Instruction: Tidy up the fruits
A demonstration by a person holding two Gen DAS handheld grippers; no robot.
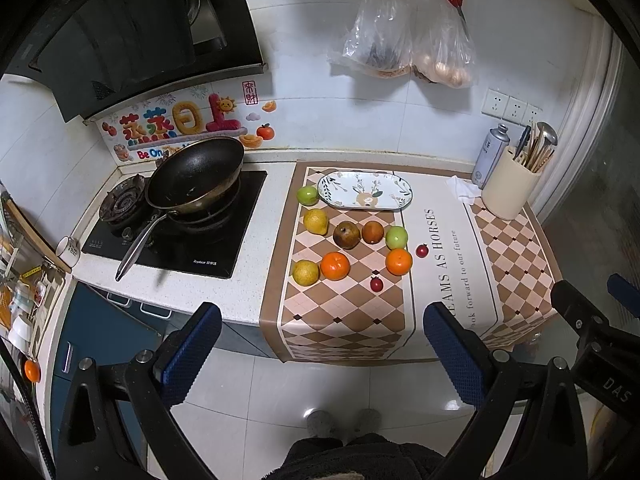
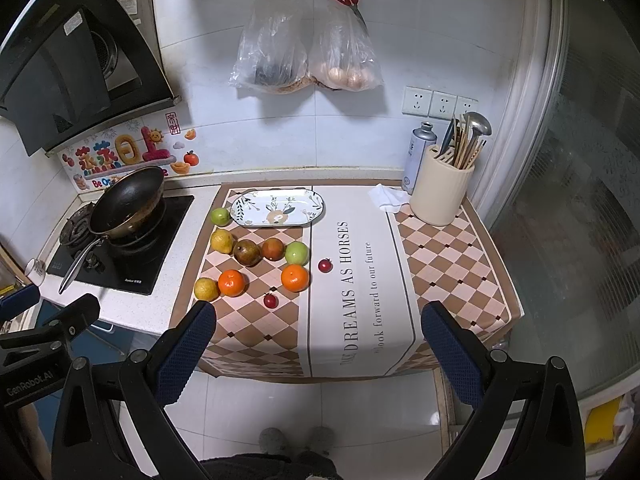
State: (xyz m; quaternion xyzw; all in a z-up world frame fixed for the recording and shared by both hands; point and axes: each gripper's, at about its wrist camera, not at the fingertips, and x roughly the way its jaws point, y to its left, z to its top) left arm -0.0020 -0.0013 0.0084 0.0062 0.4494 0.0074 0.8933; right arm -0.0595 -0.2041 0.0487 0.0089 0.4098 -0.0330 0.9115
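Several fruits lie on a checkered mat: two oranges [image 1: 335, 266] [image 1: 399, 262], a brown pear [image 1: 347, 235], two yellow fruits [image 1: 315, 221], two green apples [image 1: 397, 237] and two small red fruits [image 1: 376, 283]. An empty oval floral plate [image 1: 365, 191] [image 2: 277, 208] sits behind them. My left gripper [image 1: 322, 350] and right gripper [image 2: 318, 350] are both open and empty, held back over the floor before the counter edge. The oranges also show in the right wrist view [image 2: 295, 278].
A black wok [image 1: 195, 176] sits on the stove [image 1: 176, 236] to the left. A cream utensil holder [image 2: 442, 190], a spray can [image 2: 418, 156] and a white cloth [image 2: 386, 198] stand at the back right. Plastic bags [image 2: 304, 52] hang on the wall.
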